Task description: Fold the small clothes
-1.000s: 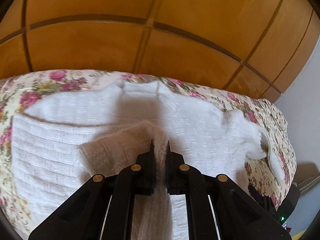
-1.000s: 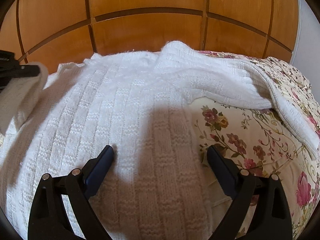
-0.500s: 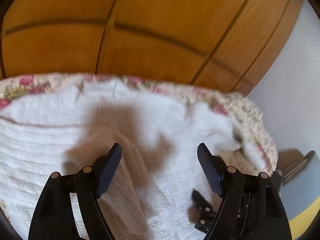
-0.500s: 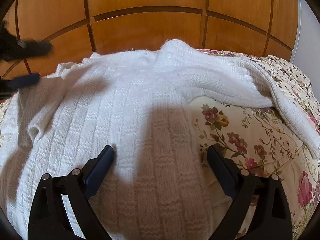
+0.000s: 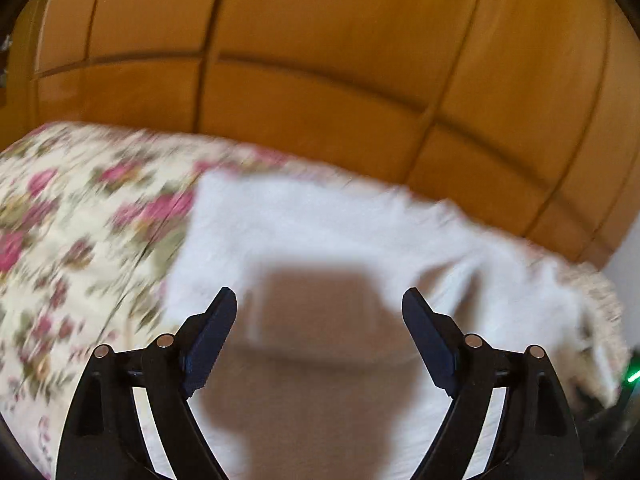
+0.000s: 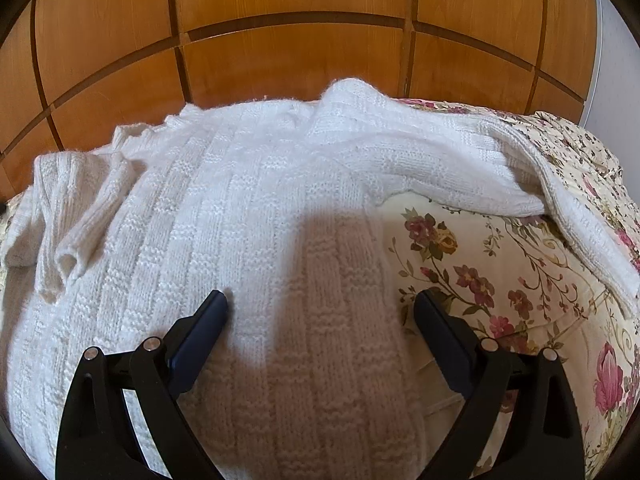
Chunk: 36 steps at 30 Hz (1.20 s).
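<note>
White knitted sweater [image 6: 248, 216] spread flat on a floral bedspread [image 6: 500, 280], collar end toward the wooden panelled wall [image 6: 288, 56], length running from there down to the camera. One sleeve [image 6: 460, 168] stretched out rightward, the other [image 6: 68, 220] folded in over the left side. Right gripper [image 6: 320, 308] wide apart, empty, just above the knit. Left gripper [image 5: 320, 304], blurred, jaws just opened wide, nothing between them, above the sweater [image 5: 340, 232].

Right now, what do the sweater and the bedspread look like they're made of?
Sweater: white knit, likely wool or acrylic yarn; visible stitch rows, basket-weave blocks and a fuzzy surface. Bedspread: smooth woven fabric, probably cotton, matte, with a printed floral pattern.
</note>
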Tool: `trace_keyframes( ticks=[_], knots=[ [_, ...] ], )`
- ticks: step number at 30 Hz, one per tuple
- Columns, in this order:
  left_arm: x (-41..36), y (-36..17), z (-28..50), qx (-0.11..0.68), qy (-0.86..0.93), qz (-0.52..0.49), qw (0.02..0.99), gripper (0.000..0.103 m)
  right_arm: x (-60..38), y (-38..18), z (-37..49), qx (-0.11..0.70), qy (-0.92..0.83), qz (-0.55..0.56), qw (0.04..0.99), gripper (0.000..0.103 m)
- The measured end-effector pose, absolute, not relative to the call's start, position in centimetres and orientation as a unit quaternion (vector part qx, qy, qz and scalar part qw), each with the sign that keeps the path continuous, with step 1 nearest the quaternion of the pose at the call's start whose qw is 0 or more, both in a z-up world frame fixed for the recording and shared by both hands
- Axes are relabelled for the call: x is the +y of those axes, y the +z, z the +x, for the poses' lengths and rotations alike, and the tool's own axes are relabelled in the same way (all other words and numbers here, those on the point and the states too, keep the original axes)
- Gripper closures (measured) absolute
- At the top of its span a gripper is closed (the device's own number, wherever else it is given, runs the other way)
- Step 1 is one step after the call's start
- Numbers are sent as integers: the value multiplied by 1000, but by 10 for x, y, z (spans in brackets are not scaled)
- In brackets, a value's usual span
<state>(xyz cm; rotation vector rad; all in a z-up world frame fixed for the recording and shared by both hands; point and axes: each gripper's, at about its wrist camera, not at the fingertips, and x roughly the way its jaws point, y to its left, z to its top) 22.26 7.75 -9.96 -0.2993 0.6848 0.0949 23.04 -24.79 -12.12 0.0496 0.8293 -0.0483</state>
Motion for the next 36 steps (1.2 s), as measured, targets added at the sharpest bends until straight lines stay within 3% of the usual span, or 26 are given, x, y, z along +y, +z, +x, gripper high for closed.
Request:
trace_keyframes(
  ticks=[3,12,16,20,24,28,30,31,36],
  knots=[
    [92,-117,219,369,60,-166,912,19,-248,-121,229,401,-23,25,916,9],
    [110,-121,219,370,50,-193,907,19,-252,-111,217,369,-11,43,928,12],
    [129,-120,204,346,71,-219,910,19,-245,-96,208,364,39,69,928,34],
    [158,-134,197,344,92,-298,886,22,-224,-89,217,388,138,136,901,43],
    [160,-135,198,342,80,-307,885,22,-192,-92,237,403,181,153,884,54],
    [166,-136,200,338,70,-315,884,22,-170,-100,258,430,188,114,876,80],
    [169,-138,201,337,66,-319,883,22,-166,-97,258,431,193,94,876,86],
    [169,-139,203,340,65,-318,882,22,-167,-92,258,425,197,83,880,94],
    [159,-139,208,352,66,-292,887,16,-195,-52,293,374,146,48,915,96]
  ],
)
